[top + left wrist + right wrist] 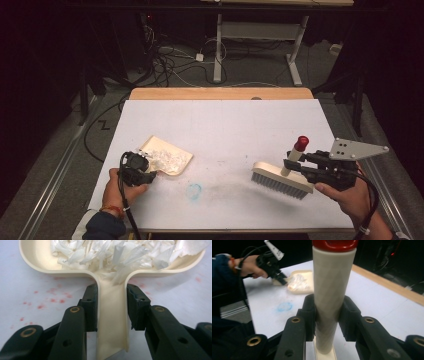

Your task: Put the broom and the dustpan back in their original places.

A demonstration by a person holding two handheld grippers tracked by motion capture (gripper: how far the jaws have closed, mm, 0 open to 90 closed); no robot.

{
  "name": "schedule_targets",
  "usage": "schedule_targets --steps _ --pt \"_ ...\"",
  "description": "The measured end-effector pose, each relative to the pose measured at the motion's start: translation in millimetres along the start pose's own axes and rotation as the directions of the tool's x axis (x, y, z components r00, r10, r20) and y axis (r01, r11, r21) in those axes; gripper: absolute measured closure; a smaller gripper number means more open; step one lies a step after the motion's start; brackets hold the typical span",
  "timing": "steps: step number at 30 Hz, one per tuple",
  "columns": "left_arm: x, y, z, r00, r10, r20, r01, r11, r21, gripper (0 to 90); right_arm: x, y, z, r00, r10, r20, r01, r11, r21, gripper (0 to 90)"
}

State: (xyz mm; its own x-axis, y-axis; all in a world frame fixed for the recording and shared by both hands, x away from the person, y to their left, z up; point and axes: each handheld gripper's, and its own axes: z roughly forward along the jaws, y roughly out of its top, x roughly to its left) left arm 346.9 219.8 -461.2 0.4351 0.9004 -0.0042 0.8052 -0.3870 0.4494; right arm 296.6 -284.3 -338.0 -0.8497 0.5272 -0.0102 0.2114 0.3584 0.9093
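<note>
A cream dustpan [172, 149] lies on the white table at the left, heaped with white paper shreds [169, 161]. My left gripper [150, 172] is shut on its handle; in the left gripper view both pads press the handle [111, 322] just below the pan [37, 262] and the shreds [112, 252]. At the right, my right gripper [292, 165] is shut on the upright cream handle [332, 290] of a hand brush [280, 181] with a red cap [302, 142]. The bristles rest on the table. The right gripper view also shows the left gripper [283, 281] at the dustpan [299, 281].
A blue smear [194, 190] marks the table between the dustpan and the brush. Faint red specks [50, 300] dot the surface by the pan. A wooden strip [220, 93] runs along the far edge; cables and a desk frame [218, 45] stand on the floor beyond.
</note>
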Motion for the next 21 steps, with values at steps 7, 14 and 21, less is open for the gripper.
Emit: schedule_targets --steps 7,14,21 --pt "-0.5 -0.2 5.0 0.997 -0.073 0.024 0.074 0.9966 -0.037 45.2 -19.8 -6.3 -1.2 0.9992 0.028 -0.03 -0.025 0.995 0.096 69.9" --pt "-31.4 -11.1 -4.4 0.997 -0.022 0.074 0.028 0.9964 -0.08 34.2 -42.2 -14.0 13.5 0.9978 0.065 0.008 -0.066 0.986 0.151 69.6" --pt "-37.7 -20.2 -2.5 0.9979 0.007 0.065 0.0 0.9946 -0.104 33.9 -64.8 -10.1 33.6 0.991 0.104 0.085 -0.114 0.985 0.132 65.8"
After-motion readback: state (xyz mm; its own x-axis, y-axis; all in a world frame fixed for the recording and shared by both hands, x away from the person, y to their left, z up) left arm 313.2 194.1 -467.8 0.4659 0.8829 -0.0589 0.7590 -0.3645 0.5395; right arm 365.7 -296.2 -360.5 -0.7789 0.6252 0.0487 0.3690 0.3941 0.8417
